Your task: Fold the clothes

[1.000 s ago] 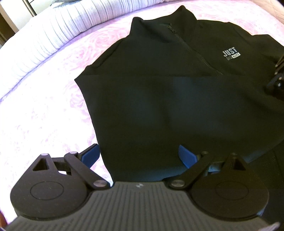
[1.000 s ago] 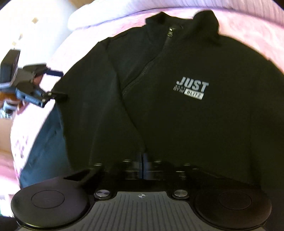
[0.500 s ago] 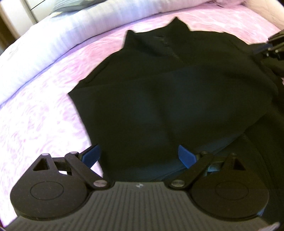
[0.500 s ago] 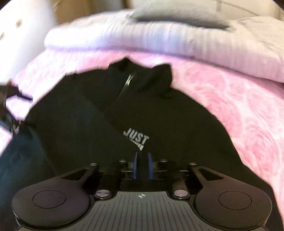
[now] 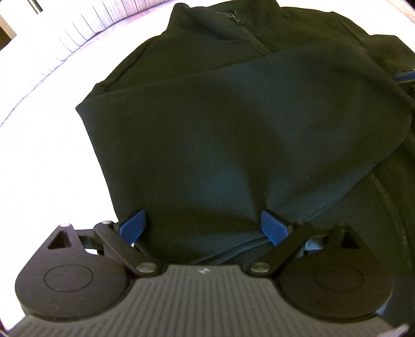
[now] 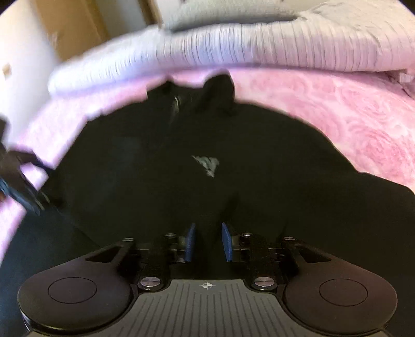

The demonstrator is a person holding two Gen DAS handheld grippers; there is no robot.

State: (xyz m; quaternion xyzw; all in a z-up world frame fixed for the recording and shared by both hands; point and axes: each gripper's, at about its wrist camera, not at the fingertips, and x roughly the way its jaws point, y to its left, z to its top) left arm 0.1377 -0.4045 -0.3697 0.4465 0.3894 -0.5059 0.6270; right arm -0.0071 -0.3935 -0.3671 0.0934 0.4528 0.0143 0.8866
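A black zip-up jacket (image 5: 233, 124) lies on the pink bedspread (image 6: 350, 116), collar toward the pillows. One side is folded across its front and covers most of the white chest logo (image 6: 206, 164). My left gripper (image 5: 202, 225) stands wide open just above the jacket's near left part, its blue pads (image 5: 132, 224) on either side of a fabric hump. My right gripper (image 6: 208, 242) hangs over the jacket's lower middle. Its jaws are opening, a narrow gap shows between the blue pads (image 6: 227, 242), and no cloth is pinched there. The left gripper (image 6: 18, 178) also shows, blurred, at the left edge of the right wrist view.
A white ribbed duvet roll (image 6: 233, 46) and a grey pillow (image 6: 233, 13) lie beyond the collar. Bare pink bedspread stretches right of the jacket. A wooden door and wall (image 6: 64, 28) stand at the far left. The right gripper's tip (image 5: 406, 76) pokes in at the left wrist view's right edge.
The right gripper's pads went from shut to apart, and its view tilted up toward the pillows. The folded flap now hides most of the logo. The left gripper sank closer to the jacket.
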